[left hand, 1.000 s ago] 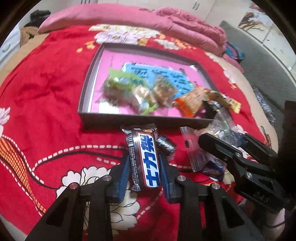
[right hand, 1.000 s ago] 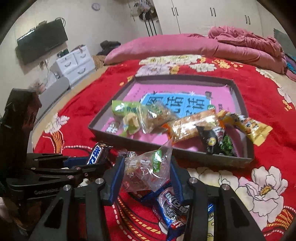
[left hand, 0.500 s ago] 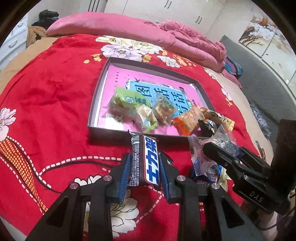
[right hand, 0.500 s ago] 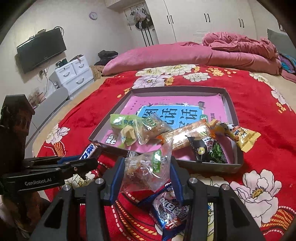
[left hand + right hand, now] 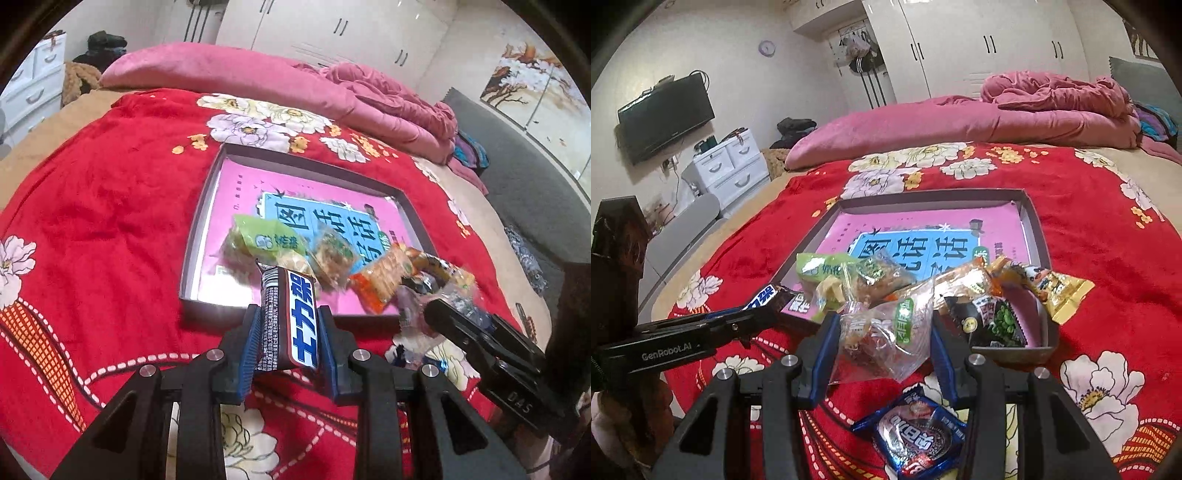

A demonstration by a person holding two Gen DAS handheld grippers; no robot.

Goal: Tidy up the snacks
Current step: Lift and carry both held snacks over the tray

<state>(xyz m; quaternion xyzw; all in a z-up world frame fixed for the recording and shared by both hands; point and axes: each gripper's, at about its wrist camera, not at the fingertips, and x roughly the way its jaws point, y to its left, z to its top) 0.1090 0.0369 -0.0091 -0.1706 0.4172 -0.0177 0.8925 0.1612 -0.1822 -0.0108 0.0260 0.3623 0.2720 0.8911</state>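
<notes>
Left gripper pinches chocolate bar between blue pads, bar jutting ahead over tray rim | Right gripper clamps clear snack bag between its fingers | Blue packet lies below on blanket

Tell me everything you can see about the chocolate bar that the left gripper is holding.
The chocolate bar is a long bar in a glossy dark brown wrapper with a blue and white label in bold characters and small print on one side. Its far crimped end is unopened. The left gripper pinches it between blue pads, pointing it forward. It is held above the red blanket, its tip in front of the tray's near edge.
</notes>
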